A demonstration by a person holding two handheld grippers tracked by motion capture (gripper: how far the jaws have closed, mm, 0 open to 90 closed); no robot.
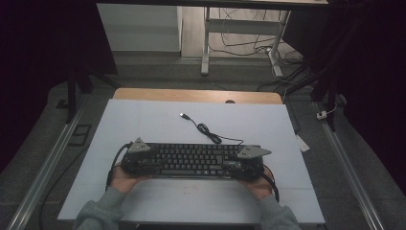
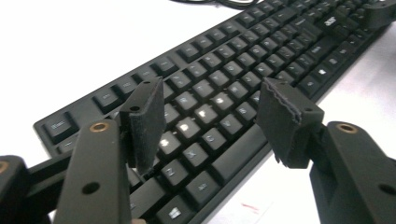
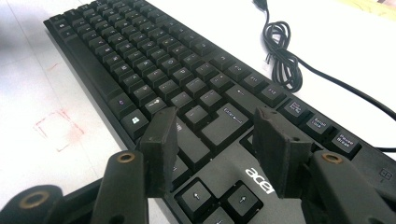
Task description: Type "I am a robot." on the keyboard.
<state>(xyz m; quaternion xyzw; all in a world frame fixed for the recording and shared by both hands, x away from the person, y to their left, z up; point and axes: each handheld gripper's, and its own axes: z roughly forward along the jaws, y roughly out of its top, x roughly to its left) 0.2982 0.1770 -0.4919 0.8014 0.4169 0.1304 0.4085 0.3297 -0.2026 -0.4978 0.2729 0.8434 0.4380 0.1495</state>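
Keyboard [image 1: 191,160]: black, lying flat near the front edge of the white table [image 1: 143,120], long side across it, between the two grippers.
Brand: "acer" in pale letters on the bare panel above the arrow keys [image 3: 259,179], read in the right gripper view.
Key writing: "Enter" on the large key [image 3: 232,115]; "Scroll Lock" and "Pause Break" on the top-row keys at the right end; a window logo on a bottom-row key [image 3: 135,120]; other letters too blurred to read.
Cable [image 1: 208,132]: black, running from the back of the keyboard, coiled once behind it, ending in a plug [image 1: 183,115] lying loose on the table.
Left gripper [image 2: 212,123]: over the left end of the keyboard, above the letter keys; jaws wide apart, clamped on nothing; contact with the keys cannot be told.
Right gripper [image 3: 215,151]: over the right end, above the arrow keys and the brand panel; jaws apart, nothing held between them; contact with the keys cannot be told.
Hands: left hand [image 1: 123,181] and right hand [image 1: 258,187] behind the grippers at the near edge, grey sleeves [image 1: 98,213] below.
Table marks: faint red square outline [image 3: 58,128] on the white surface just in front of the keyboard.
Beyond the table: wooden edge [image 1: 196,95] at the far side, desk legs and loose wires on the floor.
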